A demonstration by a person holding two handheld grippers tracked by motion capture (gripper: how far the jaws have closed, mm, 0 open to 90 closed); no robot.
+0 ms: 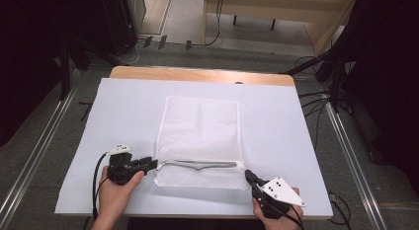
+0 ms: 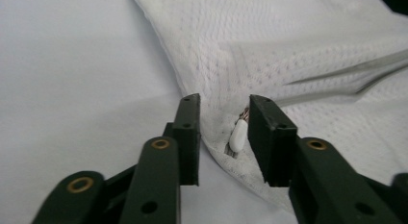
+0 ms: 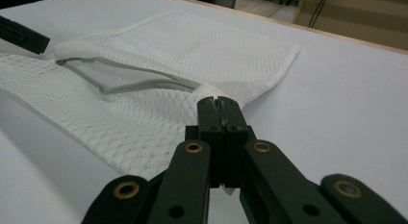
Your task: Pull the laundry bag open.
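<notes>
**mesh_fan:** Looking from the near table edge outward: the right gripper (image 1: 253, 180) is seen pressed together on the near right corner of the white mesh laundry bag (image 1: 200, 129), a bit of fabric pinched between the jaws, so that corner is pinned. Just across, the left gripper (image 1: 148, 164) is parked at the bag's near left corner, jaws spread apart. In the left gripper view the small white zipper pull (image 2: 236, 137) is found sitting between the jaws, close against one pad (image 2: 262, 137) but not clamped as far as can be told.

**zip_nerd:** Agreed. So the pull is right at the left tool, well apart from the right one. The grey zipper line (image 1: 197, 165) is laid crosswise along the near end of the bag, running from one gripper to the other, and it looks gaped open in the middle.

**mesh_fan:** Yep, and the rest of the bag is stretched flat away from both hands on the pale sheet over the wooden table (image 1: 197, 73). Any slide would probably be made along that crosswise axis, left to right, with the pinned corner as the anchor.
</notes>
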